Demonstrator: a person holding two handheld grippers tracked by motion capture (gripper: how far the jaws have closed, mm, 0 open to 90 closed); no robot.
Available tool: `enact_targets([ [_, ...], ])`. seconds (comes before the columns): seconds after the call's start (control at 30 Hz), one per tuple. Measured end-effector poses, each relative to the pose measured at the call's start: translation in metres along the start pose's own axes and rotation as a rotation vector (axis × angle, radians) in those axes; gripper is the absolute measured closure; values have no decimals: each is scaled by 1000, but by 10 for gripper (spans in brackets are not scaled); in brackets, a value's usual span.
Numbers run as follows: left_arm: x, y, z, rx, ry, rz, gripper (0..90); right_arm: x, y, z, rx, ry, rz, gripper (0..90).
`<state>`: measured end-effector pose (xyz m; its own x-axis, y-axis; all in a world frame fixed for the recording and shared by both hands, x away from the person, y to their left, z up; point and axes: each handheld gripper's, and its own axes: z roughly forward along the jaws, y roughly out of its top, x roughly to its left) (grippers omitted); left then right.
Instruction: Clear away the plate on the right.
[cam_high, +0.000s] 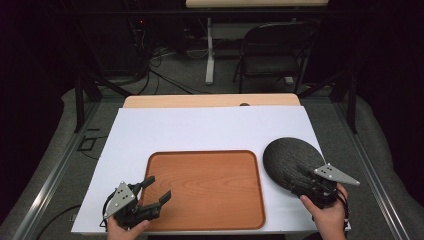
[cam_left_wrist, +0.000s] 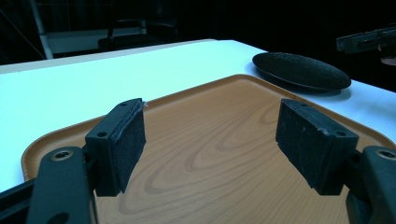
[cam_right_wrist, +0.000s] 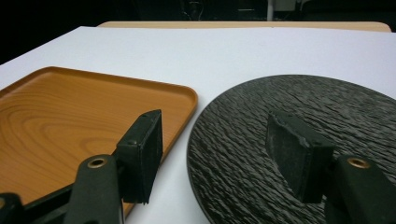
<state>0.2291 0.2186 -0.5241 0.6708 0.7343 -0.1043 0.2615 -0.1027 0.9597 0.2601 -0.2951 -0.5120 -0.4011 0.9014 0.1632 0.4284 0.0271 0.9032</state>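
I am holding both my left gripper and right gripper spread, empty; the right is covering the black plate's near rim beside the tray.

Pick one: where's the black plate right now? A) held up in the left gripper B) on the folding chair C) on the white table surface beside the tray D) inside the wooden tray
C: the black plate lies on the white table surface, just off the wooden tray edge, under the open right gripper.
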Motion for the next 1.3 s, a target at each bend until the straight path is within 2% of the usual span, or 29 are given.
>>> enact_targets([
  [0.23, 0, 0, 1, 0, 0, -1, 228, -11, -1, -2, 5, -27, 20, 360],
  [0.63, 0, -1, 1, 14, -2, 8, 226, -37, -4, -5, 45, -96, 93, 359],
  [1.13, 0, -1, 2, 24, -2, 11, 226, -61, -7, -12, 47, -150, 158, 359],
  [1.3, 0, -1, 2, 24, -4, 10, 226, -72, -11, -12, 70, -176, 211, 363],
])
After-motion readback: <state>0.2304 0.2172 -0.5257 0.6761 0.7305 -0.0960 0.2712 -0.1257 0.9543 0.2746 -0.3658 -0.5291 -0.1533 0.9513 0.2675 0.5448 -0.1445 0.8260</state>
